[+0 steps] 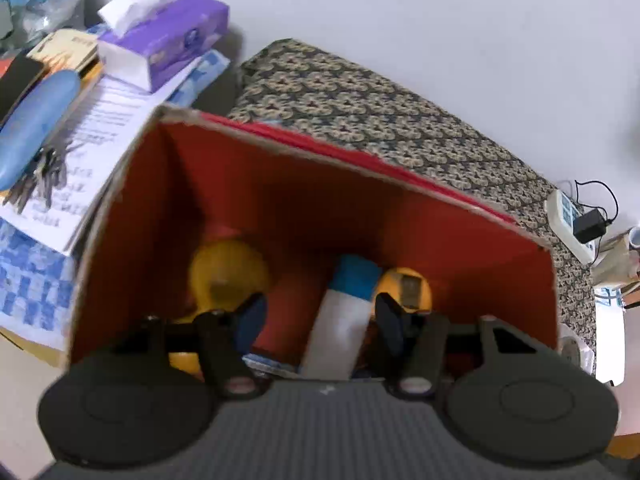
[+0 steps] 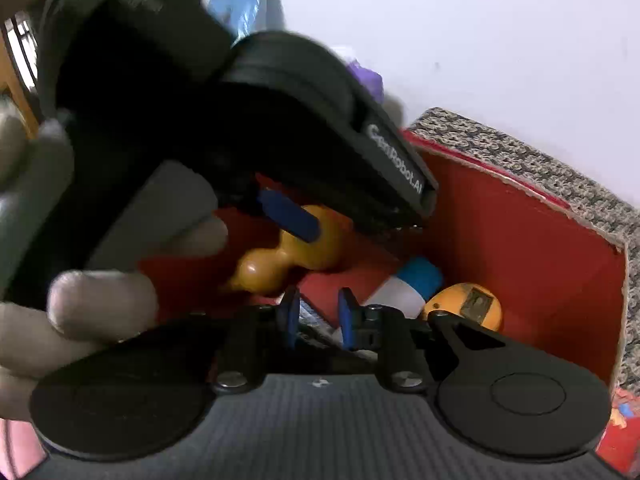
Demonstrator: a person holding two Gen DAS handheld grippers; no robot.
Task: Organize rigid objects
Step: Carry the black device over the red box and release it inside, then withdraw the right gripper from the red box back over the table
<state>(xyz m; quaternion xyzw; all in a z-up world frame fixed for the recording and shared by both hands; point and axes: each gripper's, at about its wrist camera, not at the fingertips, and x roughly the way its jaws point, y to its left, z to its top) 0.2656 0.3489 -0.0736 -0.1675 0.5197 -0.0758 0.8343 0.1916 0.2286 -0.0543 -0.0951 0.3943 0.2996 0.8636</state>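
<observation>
A cardboard box with a red inside (image 1: 360, 160) (image 2: 520, 200) holds a yellow gourd (image 1: 228, 276) (image 2: 280, 256), a white bottle with a blue cap (image 1: 340, 320) (image 2: 404, 292), an orange round thing with a dark square label (image 1: 408, 288) (image 2: 468, 304) and a red cylinder (image 1: 288, 312). My left gripper (image 1: 320, 312) hangs open over the box, its jaws wide of the bottle below. In the right wrist view its black body fills the upper left and one blue-padded finger (image 2: 290, 218) crosses the gourd. My right gripper (image 2: 318, 314) reaches into the box, a narrow gap between its pads, nothing pinched.
A purple tissue box (image 1: 168, 40), papers (image 1: 100, 140), a blue case (image 1: 40, 132) and keys (image 1: 40, 184) lie left of the box. Patterned cloth (image 1: 380, 100) lies behind it along a white wall. A power strip with an adapter (image 1: 572, 220) sits right. A person's hand (image 2: 100, 300) holds the left gripper.
</observation>
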